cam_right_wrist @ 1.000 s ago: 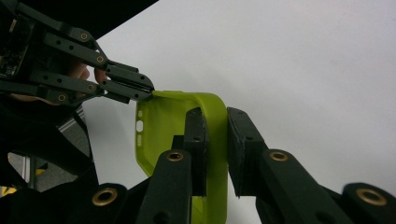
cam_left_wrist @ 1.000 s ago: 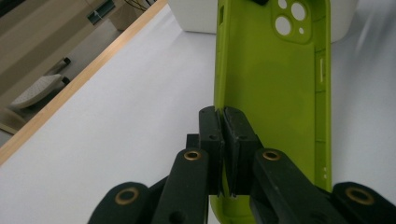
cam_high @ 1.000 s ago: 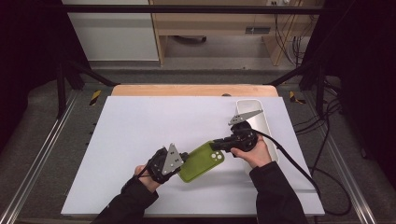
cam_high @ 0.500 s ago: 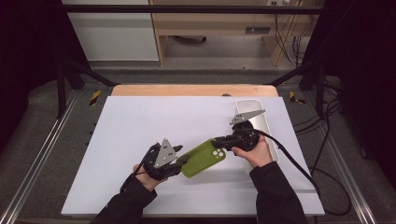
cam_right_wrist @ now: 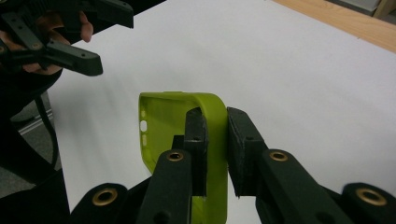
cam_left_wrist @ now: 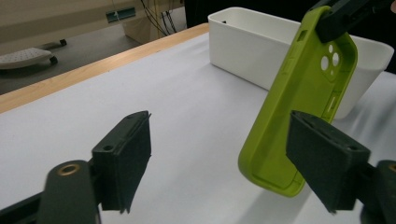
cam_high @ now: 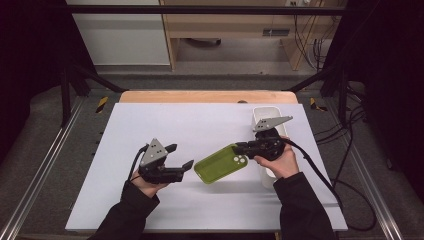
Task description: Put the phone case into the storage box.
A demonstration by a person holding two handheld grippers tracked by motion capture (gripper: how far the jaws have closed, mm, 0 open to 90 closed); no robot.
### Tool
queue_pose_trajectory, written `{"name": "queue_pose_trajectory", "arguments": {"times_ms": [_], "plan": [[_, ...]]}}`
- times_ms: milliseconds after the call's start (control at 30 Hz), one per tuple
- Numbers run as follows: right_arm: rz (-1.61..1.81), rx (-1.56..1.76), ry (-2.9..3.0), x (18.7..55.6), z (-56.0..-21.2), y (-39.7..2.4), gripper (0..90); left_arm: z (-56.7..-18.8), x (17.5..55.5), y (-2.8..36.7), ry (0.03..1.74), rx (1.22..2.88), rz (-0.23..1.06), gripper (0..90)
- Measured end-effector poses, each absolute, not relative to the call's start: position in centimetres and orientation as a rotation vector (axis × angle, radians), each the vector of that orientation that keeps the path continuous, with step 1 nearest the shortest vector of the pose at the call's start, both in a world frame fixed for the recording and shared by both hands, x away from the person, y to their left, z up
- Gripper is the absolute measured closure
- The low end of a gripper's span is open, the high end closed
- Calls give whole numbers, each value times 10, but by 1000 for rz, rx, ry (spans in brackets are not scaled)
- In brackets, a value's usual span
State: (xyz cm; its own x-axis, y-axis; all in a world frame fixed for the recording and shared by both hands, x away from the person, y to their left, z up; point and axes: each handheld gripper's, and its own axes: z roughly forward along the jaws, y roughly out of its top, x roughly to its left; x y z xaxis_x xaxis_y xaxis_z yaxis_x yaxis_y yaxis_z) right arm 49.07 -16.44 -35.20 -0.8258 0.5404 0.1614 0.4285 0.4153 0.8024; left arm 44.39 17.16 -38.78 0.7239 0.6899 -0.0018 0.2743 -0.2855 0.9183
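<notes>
Now right gripper (cam_high: 239,147) fingers clamp the green case (cam_high: 220,164); left gripper (cam_high: 181,156), level, just opened, empty.

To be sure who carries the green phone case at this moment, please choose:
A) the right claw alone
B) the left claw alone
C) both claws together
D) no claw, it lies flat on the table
A: the right claw pinches the green phone case by its edge, while the left claw stands open and apart from it.

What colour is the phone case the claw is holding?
The soft rubbery phone case is lime green, plainest in the left gripper view.
</notes>
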Motion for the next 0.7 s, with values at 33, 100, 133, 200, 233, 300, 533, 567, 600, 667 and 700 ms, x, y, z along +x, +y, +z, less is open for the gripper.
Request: {"name": "queue_pose_trajectory", "arguments": {"times_ms": [33,100,133,200,233,300,533,567,600,667,700], "plan": [[1380,868,2533,490,-351,-165,795,-388,444,174,754,1860,489,195],[1381,856,2522,489,-348,-167,795,-388,445,179,766,1840,476,171],[1379,849,2516,489,-346,-168,795,-388,446,182,771,1835,469,155],[1372,830,2507,488,-342,-170,795,-390,445,187,775,1826,453,133],[1369,823,2501,487,-340,-171,795,-391,445,190,777,1824,453,119],[1366,808,2494,485,-335,-172,795,-392,444,195,784,1810,447,99],[1340,755,2474,483,-321,-174,795,-395,442,213,807,1768,428,61],[1334,748,2473,483,-320,-174,795,-395,441,216,810,1764,425,55],[1328,745,2472,483,-318,-174,795,-396,441,218,812,1760,423,54],[1323,736,2467,483,-314,-174,795,-398,440,223,819,1759,420,50],[1321,731,2464,483,-313,-175,795,-399,440,226,827,1760,417,50]]}}
